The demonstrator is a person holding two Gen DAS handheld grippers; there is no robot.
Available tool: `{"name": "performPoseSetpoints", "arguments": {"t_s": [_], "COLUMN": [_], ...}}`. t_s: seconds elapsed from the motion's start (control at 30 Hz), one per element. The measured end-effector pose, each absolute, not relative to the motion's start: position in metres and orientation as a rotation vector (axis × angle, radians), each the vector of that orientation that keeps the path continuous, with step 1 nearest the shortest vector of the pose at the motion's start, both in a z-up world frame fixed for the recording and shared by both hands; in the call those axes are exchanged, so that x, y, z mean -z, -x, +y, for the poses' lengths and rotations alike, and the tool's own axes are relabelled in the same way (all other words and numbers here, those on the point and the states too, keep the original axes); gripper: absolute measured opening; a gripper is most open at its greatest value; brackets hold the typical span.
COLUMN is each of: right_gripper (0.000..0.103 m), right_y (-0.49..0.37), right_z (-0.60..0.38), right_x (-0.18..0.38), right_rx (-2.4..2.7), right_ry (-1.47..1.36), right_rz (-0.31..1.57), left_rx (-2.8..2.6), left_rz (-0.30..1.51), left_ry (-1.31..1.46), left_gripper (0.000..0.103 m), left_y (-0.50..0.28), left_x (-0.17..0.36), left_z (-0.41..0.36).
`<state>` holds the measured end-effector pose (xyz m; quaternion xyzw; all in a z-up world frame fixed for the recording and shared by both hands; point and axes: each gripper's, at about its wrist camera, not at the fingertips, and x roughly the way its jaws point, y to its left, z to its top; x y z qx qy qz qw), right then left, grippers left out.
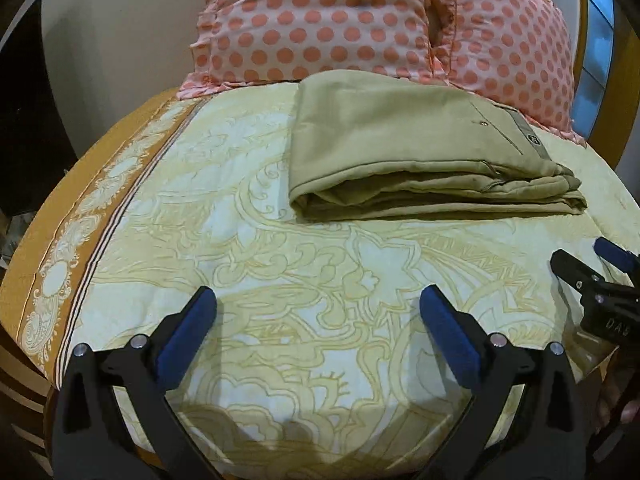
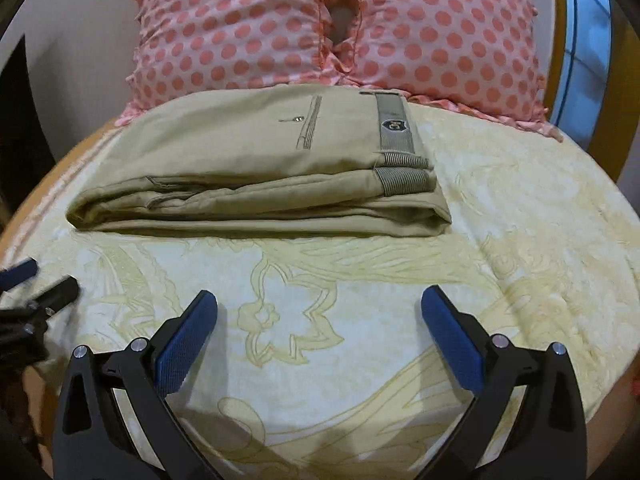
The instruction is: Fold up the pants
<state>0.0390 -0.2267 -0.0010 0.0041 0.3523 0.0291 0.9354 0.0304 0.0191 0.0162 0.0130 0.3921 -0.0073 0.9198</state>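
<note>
The khaki pants [image 2: 256, 168] lie folded on the bed [image 2: 520, 240] just before two dotted pillows [image 2: 440, 32]; left gripper [image 1: 318, 316] and right gripper [image 2: 319, 316] hover spread apart, holding nothing

"DA" on right gripper [image 1: 600, 276] body

Polka-dot pillows [image 2: 320, 28] on patterned bedsheet [image 2: 360, 340]

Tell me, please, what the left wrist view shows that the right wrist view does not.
Only the left wrist view shows the bedsheet's orange patterned border and the right gripper at its edge. Only the right wrist view shows the ribbed elastic waistband and the left gripper. Both show the folded khaki pants lying before the polka-dot pillows, with each gripper open and empty.
</note>
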Motion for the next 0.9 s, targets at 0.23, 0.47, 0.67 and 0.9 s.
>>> {"name": "performPoseSetpoints", "arguments": {"t_s": [0.23, 0.47, 0.67, 0.9], "right_gripper": [0.102, 0.102, 0.102, 0.102], "right_y": [-0.0356, -0.035, -0.0349, -0.0348], "right_z": [-0.2295, -0.2292, -0.2294, -0.2285], "right_x": [0.0015, 0.0014, 0.0016, 0.0016], "right_rx": [-0.054, -0.054, -0.055, -0.054], "right_ry": [-0.018, -0.017, -0.017, -0.017], "right_rz": [0.698, 0.695, 0.694, 0.693], "left_rx": [0.008, 0.011, 0.011, 0.013], "left_rz": [0.761, 0.754, 0.753, 0.753], "left_ry": [-0.024, -0.025, -0.025, -0.025], "left_gripper": [0.101, 0.101, 0.101, 0.101], "left_y": [-0.0272, -0.0278, -0.0276, -0.028], "left_x": [-0.0124, -0.012, -0.0122, -0.0121], "left_z": [0.0167, 0.0176, 0.0176, 0.0186]}}
